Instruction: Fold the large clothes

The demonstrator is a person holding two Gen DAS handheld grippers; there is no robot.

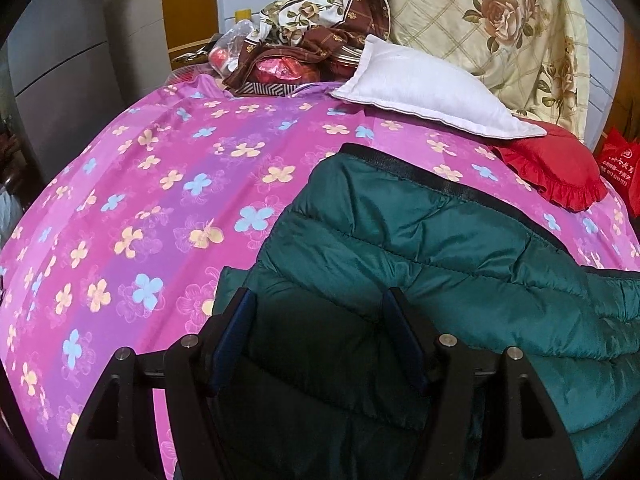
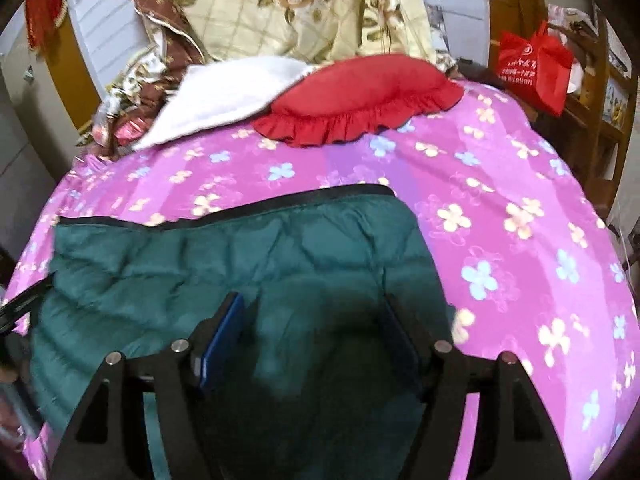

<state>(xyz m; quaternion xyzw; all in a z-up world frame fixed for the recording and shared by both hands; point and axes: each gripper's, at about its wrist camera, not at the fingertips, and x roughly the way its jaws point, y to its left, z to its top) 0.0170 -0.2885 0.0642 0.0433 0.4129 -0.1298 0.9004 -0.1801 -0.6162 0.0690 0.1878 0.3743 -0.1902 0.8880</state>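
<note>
A: 1 bed fills both views, under a pink and purple bedsheet [image 1: 132, 184] printed with yellow and blue flowers.

B: And the garment?

A: 1 dark green quilted jacket [image 1: 420, 240] lies flat on that sheet, at the near side. Its black-trimmed edge [image 1: 404, 168] faces the pillows, well short of them.

B: What sits behind it?

A: 1 cream quilt [image 1: 500, 28] with roses stands against the headboard. In front of it lies a white pillow [image 1: 424, 88], and a red frilled cushion [image 1: 560, 172] rests just beside it, tucked partly under its corner. A brown patterned cloth [image 1: 304, 40] is heaped at the far left. A red bag [image 2: 536, 64] hangs off to the right by a wooden shelf.

B: The claws?

A: Left gripper [image 1: 316, 308] hangs over the jacket's near left part, jaws spread, the fabric below them and not pinched. Right gripper [image 2: 312, 312] is over the jacket's right part, jaws also spread. That view is blurred, yet no fold of cloth shows between the blue pads [image 2: 224, 340].
</note>
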